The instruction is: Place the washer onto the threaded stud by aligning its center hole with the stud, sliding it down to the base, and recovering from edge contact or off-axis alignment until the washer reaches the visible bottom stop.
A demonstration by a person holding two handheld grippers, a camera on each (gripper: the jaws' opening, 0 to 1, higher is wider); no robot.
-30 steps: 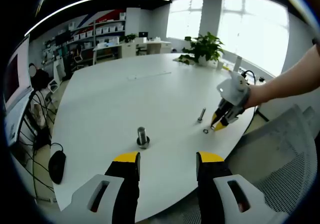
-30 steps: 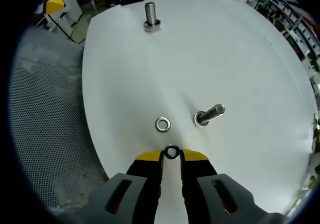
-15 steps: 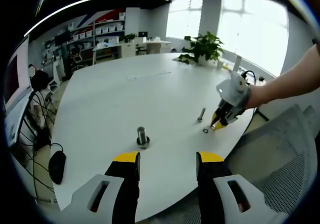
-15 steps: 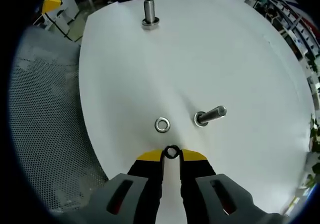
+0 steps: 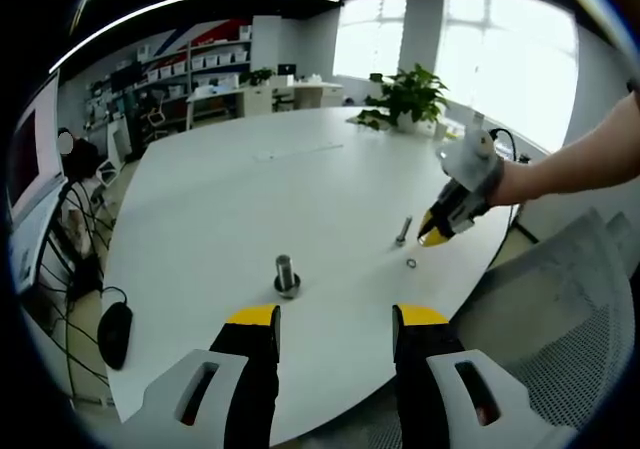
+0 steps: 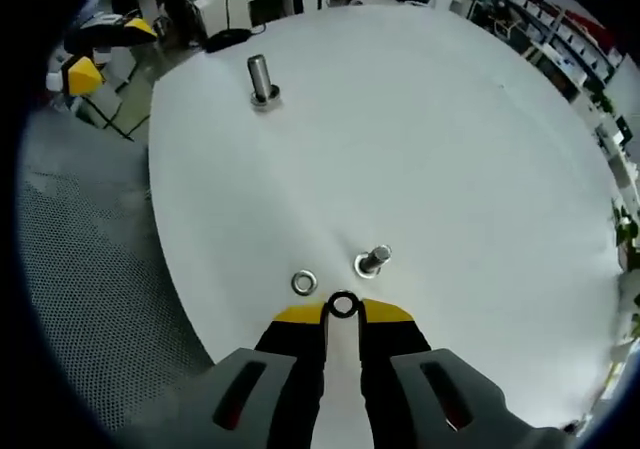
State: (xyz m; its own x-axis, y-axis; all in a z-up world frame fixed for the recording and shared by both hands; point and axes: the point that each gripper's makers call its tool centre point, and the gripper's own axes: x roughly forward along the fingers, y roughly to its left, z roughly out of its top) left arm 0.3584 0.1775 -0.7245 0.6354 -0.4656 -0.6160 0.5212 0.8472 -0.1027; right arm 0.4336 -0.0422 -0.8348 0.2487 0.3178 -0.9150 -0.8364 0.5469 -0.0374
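My right gripper (image 6: 343, 312) is shut on a small dark washer (image 6: 343, 305) held upright at its yellow tips, lifted above the white table (image 6: 420, 129). Just beyond the tips stands a thin threaded stud (image 6: 372, 260) with a second, silver washer (image 6: 303, 283) lying flat to its left. In the left gripper view the right gripper (image 5: 433, 235) hovers over the same stud (image 5: 402, 231) and the flat washer (image 5: 411, 263). A thicker stud (image 5: 286, 274) stands ahead of my left gripper (image 5: 335, 319), which is open with nothing in it.
The thick stud (image 6: 261, 77) stands at the table's far edge in the right gripper view. A mesh chair (image 5: 560, 309) sits off the table's right side. A potted plant (image 5: 410, 94) stands at the far end, a black mouse (image 5: 112, 329) and cables at the left.
My right gripper has risen from the table with the dark washer and now sits higher over the thin stud, looking down on it more steeply. The left gripper has not moved.
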